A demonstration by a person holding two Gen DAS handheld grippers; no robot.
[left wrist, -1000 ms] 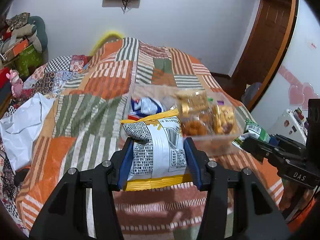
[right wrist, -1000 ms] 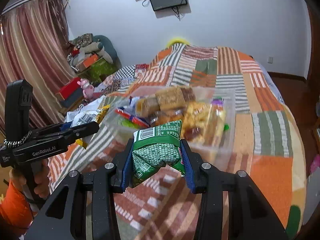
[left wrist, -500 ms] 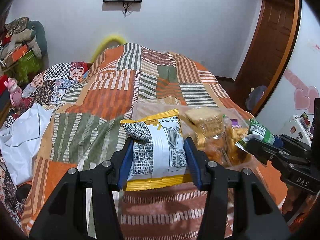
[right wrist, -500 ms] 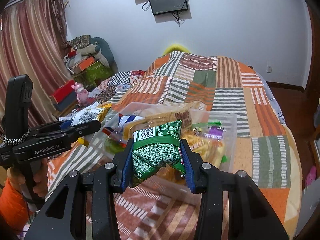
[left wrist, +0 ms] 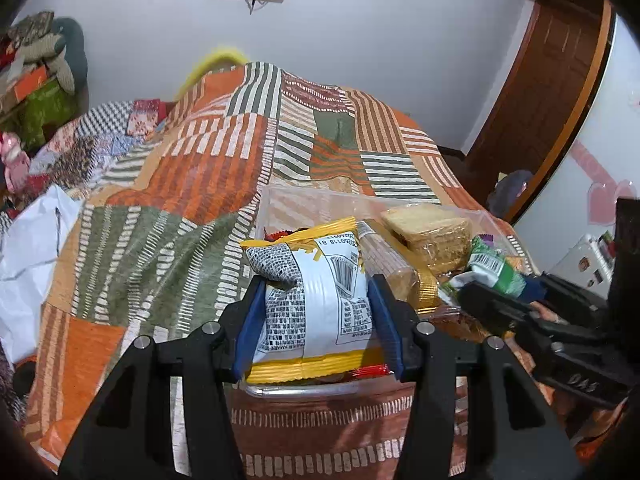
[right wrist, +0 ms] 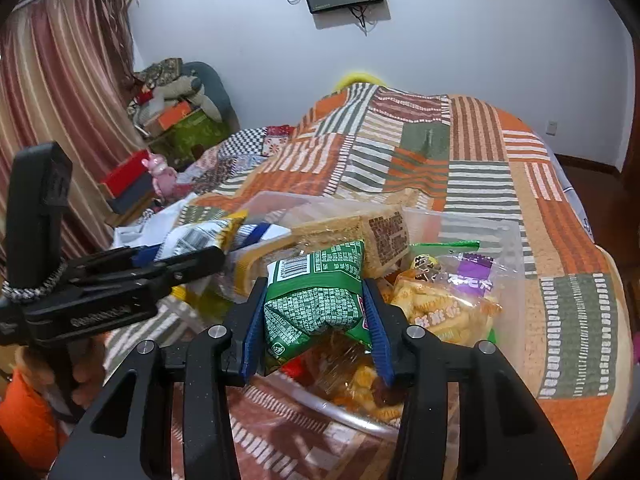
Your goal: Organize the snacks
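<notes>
1. Left gripper [left wrist: 316,300]: jaws closed on a yellow bag [left wrist: 316,292], pinched at its middle and carried above the near left part of the tub [left wrist: 296,390].
2. Right gripper [right wrist: 316,316]: jaws closed on a green bag [right wrist: 316,300], held over the near edge of the tub, above the packets already inside.
3. Tub: clear plastic, resting on the quilt [left wrist: 168,248]. Contents include a wafer pack [left wrist: 428,232], a cracker bag [right wrist: 444,308] and a purple-topped packet [right wrist: 474,276]; it is fairly full.
4. Step in hand, by judgement: both bags are being delivered to the tub at once.
5. Next move calls for: lowering each bag into a free spot, then opening the jaws; the two grippers are near one another, so the releases need spacing, and the green bag may slide off the heap.
</notes>
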